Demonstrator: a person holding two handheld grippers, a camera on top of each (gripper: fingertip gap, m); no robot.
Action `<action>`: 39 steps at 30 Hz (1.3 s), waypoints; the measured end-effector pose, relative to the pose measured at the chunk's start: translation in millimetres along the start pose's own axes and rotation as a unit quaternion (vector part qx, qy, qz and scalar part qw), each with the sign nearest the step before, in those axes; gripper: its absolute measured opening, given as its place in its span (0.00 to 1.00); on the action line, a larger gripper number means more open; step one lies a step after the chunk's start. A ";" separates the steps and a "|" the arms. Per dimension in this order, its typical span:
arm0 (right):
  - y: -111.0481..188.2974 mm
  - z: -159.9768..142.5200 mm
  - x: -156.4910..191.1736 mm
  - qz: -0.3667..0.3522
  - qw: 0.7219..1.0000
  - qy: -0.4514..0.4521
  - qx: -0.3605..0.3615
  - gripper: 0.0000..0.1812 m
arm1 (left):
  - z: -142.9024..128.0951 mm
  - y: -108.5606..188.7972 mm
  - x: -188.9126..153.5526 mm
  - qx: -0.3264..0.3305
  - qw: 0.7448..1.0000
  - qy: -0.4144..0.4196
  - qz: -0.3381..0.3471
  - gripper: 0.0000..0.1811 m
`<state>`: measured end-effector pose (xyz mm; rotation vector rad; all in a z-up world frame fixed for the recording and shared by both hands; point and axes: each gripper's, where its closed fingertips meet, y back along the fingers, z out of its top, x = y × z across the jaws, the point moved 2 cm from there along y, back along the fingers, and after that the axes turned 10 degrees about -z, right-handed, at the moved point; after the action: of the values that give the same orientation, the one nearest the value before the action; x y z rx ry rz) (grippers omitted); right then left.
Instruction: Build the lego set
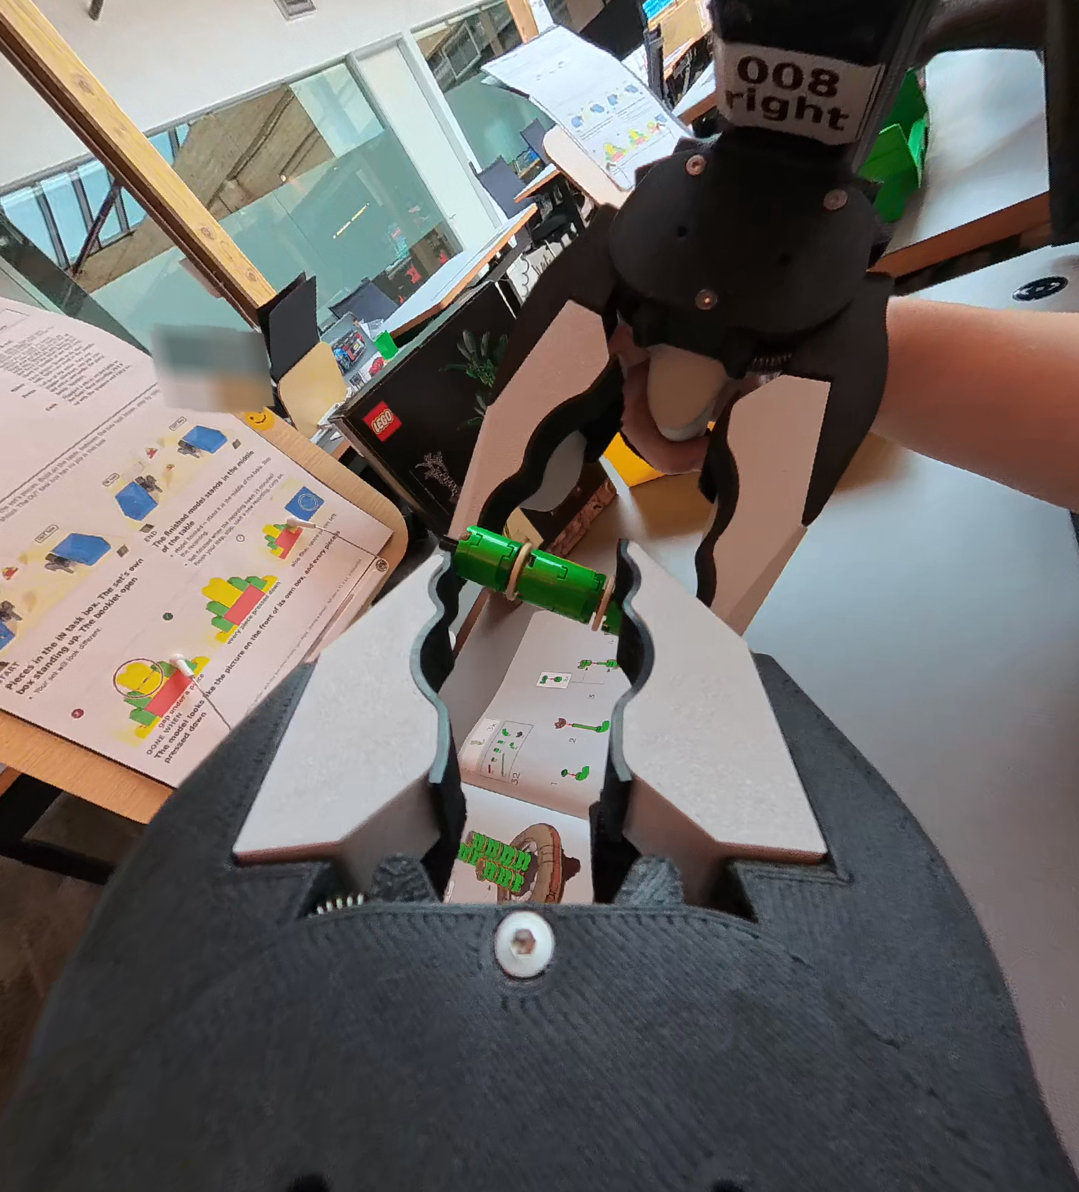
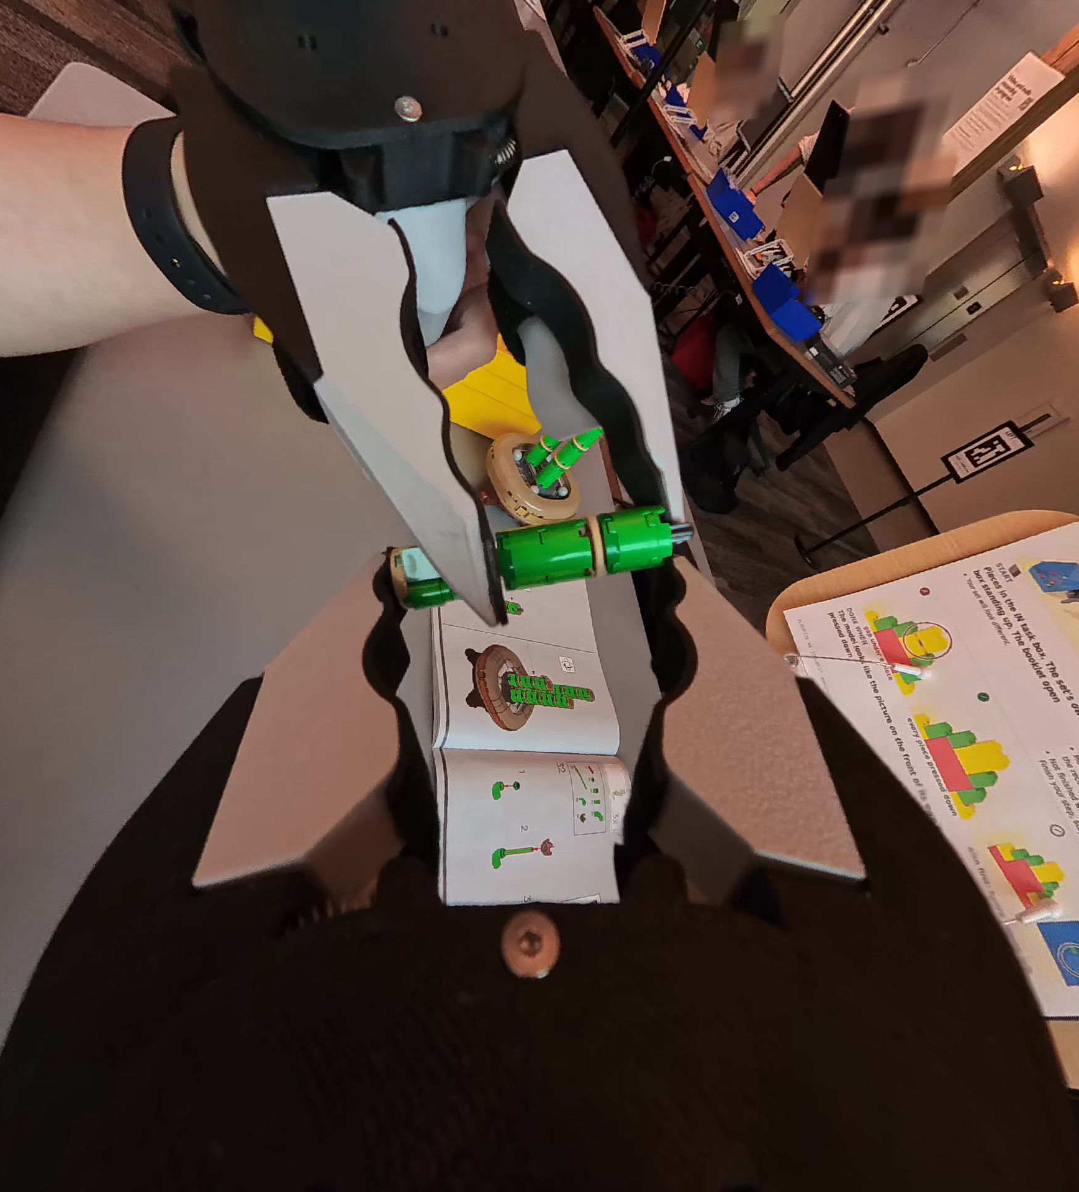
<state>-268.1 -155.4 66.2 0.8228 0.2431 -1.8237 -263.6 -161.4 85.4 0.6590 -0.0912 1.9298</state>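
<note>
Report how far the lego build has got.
Done: a round tan base with short green stalks stands on the table. In hand: a green cylinder stalk with tan rings spans both grippers, left gripper and right gripper. Left: the open instruction booklet pictures taller stalks on the base, so this stalk isn't yet mounted.

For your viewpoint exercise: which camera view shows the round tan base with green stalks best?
The right wrist view: the round tan base shows between the far hand-held gripper's fingers, stalks visible. The left wrist view does not show it.

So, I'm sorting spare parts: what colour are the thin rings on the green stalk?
Tan rings, clearest in the right wrist view.
</note>
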 end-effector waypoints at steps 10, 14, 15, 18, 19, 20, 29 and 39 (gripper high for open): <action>3.6 16.1 -9.8 -0.072 0.994 0.076 -0.017 0.44 | 18.3 32.0 27.5 -0.173 0.936 0.288 -0.105 0.28; 2.7 17.7 -14.7 -0.095 0.992 0.079 -0.012 0.43 | 13.8 23.7 14.2 -0.182 0.855 0.417 -0.248 0.30; 1.7 16.9 -14.6 -0.098 0.992 0.083 -0.007 0.43 | 13.7 20.9 9.7 -0.179 0.846 0.423 -0.271 0.24; -1.9 15.0 -14.8 -0.104 0.991 0.085 0.003 0.44 | 4.1 7.8 5.6 -0.149 0.849 0.428 -0.271 0.08; -2.8 13.1 -16.7 -0.110 0.990 0.087 0.008 0.44 | 3.3 6.8 6.7 -0.152 0.847 0.431 -0.271 0.08; -3.6 12.9 -16.5 -0.108 0.991 0.085 0.007 0.44 | 2.5 6.7 7.3 -0.153 0.841 0.440 -0.276 0.08; 16.0 39.8 -18.3 -0.102 0.986 0.061 -0.119 0.41 | 8.9 23.3 16.7 -0.204 0.804 0.466 -0.307 0.08; 14.2 39.7 -11.6 -0.096 0.985 0.088 -0.117 0.39 | 10.7 20.3 6.8 -0.192 0.792 0.472 -0.337 0.08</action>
<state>-269.9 -173.4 106.0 0.8147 0.6576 -1.8568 -278.9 -168.7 102.3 -0.5458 0.3364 1.2738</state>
